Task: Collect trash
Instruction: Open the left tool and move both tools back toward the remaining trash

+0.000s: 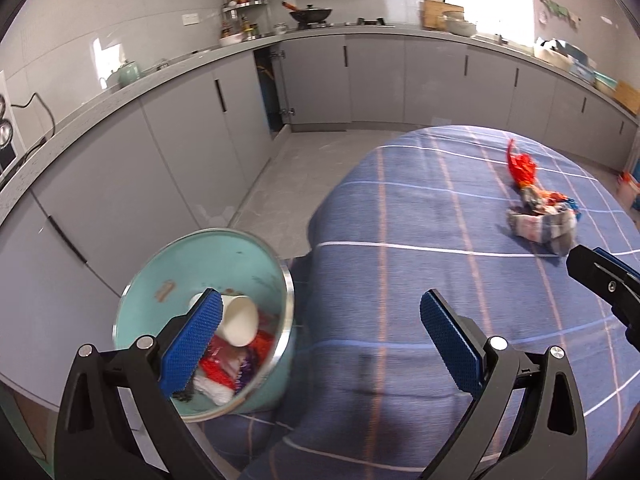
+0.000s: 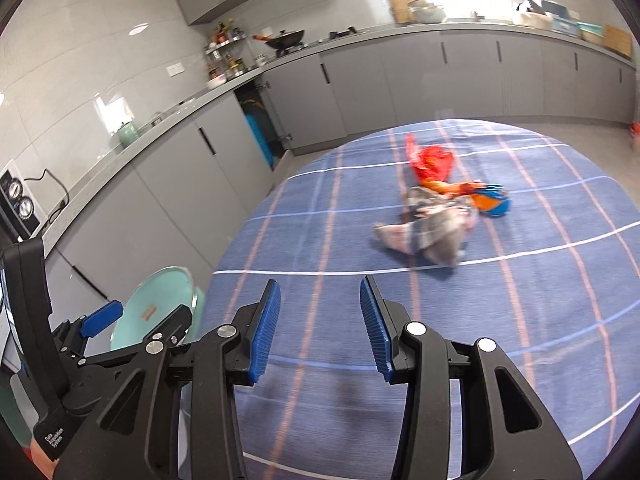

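Note:
A teal trash bin (image 1: 248, 264) stands at the table's left edge, holding a white paper cup (image 1: 240, 320) and several wrappers. It also shows in the right wrist view (image 2: 160, 292). A pile of trash lies on the blue checked tablecloth (image 1: 400, 240): a red plastic bag (image 2: 432, 162), a grey crumpled wrapper (image 2: 428, 232) and an orange-blue wrapper (image 2: 490, 200). The pile also shows in the left wrist view (image 1: 540, 216). My left gripper (image 1: 320, 320) is open and empty, its left finger over the bin. My right gripper (image 2: 320, 312) is open and empty, short of the pile.
Grey kitchen cabinets (image 1: 376, 80) run along the back and left, one door ajar (image 1: 268, 88). The counter carries a wok (image 1: 310, 14), a spice rack (image 1: 244, 16) and a teal kettle (image 1: 128, 72). Tiled floor (image 1: 288, 184) lies between table and cabinets.

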